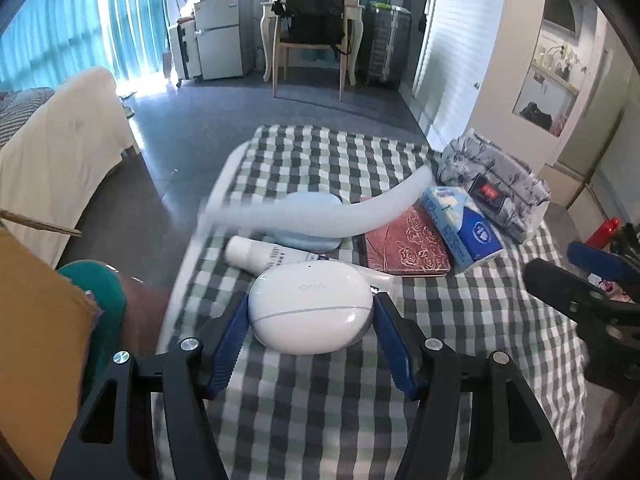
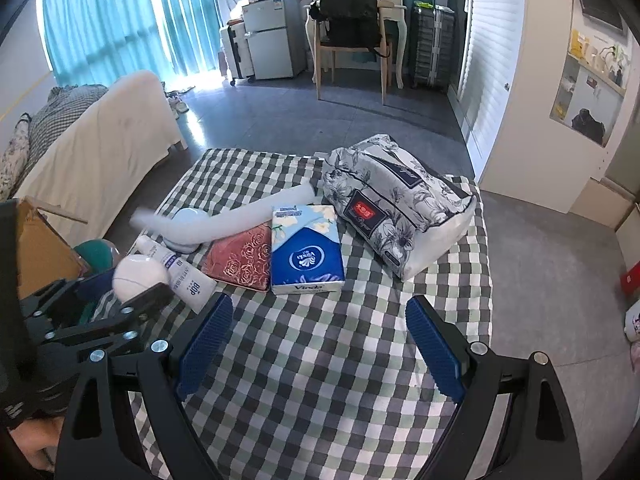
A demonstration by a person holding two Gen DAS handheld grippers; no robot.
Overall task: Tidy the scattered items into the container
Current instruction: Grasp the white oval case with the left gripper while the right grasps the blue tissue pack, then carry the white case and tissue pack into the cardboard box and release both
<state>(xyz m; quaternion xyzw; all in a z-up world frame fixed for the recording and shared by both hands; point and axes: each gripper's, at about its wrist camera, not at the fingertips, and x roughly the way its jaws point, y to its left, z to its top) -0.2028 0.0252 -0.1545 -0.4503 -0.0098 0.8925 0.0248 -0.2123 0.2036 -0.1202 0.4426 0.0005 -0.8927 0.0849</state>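
My left gripper is shut on a white oval earbud case, its blue pads pressing both sides, held just above the checked cloth. In the right wrist view that case shows at the left between the left gripper's fingers. My right gripper stands open over bare cloth with nothing between its fingers. Behind lie a white tube, a pale blue lamp with a bent ribbed neck, a pink rose-patterned notebook, a blue tissue pack and a floral pouch.
A cardboard box stands open at the left edge of the table, with a teal object beside it. A cream sofa lies further left. A chair and cabinets stand across the grey floor.
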